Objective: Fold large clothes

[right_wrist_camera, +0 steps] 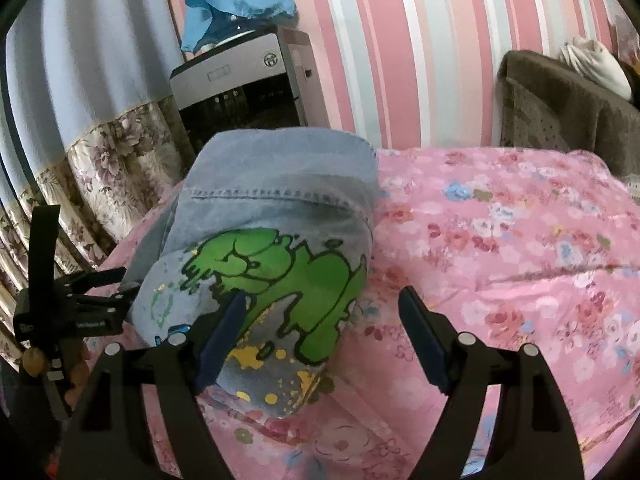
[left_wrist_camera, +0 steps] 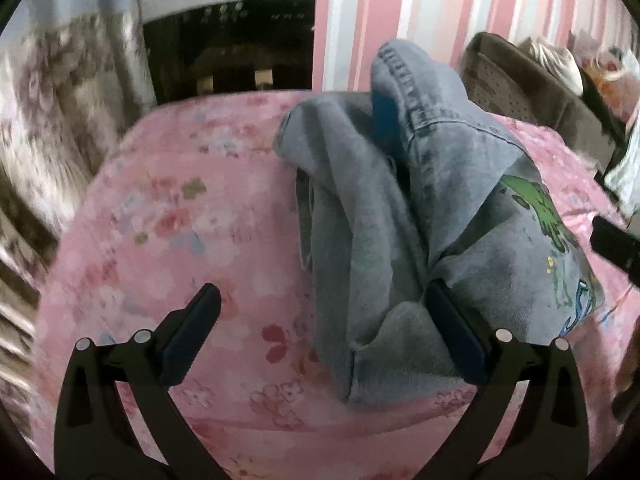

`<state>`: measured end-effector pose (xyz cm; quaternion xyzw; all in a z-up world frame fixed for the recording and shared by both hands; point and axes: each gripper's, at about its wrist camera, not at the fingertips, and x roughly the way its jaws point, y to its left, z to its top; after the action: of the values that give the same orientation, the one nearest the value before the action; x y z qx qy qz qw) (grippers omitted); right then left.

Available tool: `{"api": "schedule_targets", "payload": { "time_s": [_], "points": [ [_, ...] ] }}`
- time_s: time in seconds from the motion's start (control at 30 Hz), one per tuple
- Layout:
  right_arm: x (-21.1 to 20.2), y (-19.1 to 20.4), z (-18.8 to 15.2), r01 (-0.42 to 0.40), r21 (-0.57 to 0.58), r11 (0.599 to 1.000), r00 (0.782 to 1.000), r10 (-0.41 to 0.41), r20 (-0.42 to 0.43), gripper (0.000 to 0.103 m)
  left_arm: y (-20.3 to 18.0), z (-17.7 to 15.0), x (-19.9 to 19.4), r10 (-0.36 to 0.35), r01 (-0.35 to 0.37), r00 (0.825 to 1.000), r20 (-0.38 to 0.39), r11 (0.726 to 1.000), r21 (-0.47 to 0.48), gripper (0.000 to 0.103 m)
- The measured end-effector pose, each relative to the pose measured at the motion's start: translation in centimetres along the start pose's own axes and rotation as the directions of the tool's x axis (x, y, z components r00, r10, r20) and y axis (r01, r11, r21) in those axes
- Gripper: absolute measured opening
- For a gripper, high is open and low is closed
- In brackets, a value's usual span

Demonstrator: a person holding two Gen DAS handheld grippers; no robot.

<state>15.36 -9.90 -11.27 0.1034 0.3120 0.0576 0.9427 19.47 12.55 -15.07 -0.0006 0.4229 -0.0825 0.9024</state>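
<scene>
A pair of light blue jeans [left_wrist_camera: 384, 224] with a green cartoon print [left_wrist_camera: 540, 208] lies bunched and partly folded on the pink floral bedspread [left_wrist_camera: 180, 208]. My left gripper [left_wrist_camera: 320, 300] is open; its right finger [left_wrist_camera: 452, 332] touches the jeans' near edge, its left finger [left_wrist_camera: 196, 328] is over bare bedspread. In the right wrist view the jeans [right_wrist_camera: 276, 184] show the green print [right_wrist_camera: 288, 276] facing me. My right gripper [right_wrist_camera: 324, 304] is open, with its left finger [right_wrist_camera: 224, 332] over the print and its right finger [right_wrist_camera: 424, 336] over the bedspread [right_wrist_camera: 520, 240].
A grey appliance [right_wrist_camera: 240, 80] with a blue cloth [right_wrist_camera: 236, 0] on top stands against the pink striped wall [right_wrist_camera: 420, 60]. A floral curtain [right_wrist_camera: 100, 168] hangs at the left. A brown chair [right_wrist_camera: 560, 108] stands at the right. The left gripper's body [right_wrist_camera: 68, 312] shows at the left.
</scene>
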Motion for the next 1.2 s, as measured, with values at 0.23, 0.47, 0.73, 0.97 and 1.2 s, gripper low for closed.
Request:
{"api": "schedule_targets", "payload": {
  "time_s": [0.23,0.47,0.73,0.97,1.2],
  "points": [
    [1.8,-0.6,-0.7,-0.041,0.032,0.999,0.998,0.042,-0.041,0.087,-0.5,0.0,0.7,0.0,0.0,1.0,-0.003,1.0,0.016,0.1],
    [4.6,-2.1,-0.8,-0.129,0.138,0.982,0.986,0.142,-0.09,0.097,0.5,0.2,2.1,-0.115,0.115,0.993,-0.018,0.993,-0.02,0.1],
    [6.1,0.7,-0.4,-0.139,0.039,0.989,0.982,0.143,-0.124,0.091,-0.4,0.2,1.9,-0.088,0.088,0.996,-0.019,0.996,0.005,0.093],
    [5.2,1.0,-0.7,-0.146,-0.02,0.989,0.986,0.144,-0.081,0.071,-4.0,0.3,0.2,-0.047,0.047,0.999,-0.01,0.991,0.127,0.04],
    [3.8,1.4,0.7,-0.182,-0.159,0.97,0.983,0.177,-0.048,0.049,-5.2,0.9,-1.0,-0.007,0.004,1.0,0.025,0.994,0.113,0.021]
  ]
}}
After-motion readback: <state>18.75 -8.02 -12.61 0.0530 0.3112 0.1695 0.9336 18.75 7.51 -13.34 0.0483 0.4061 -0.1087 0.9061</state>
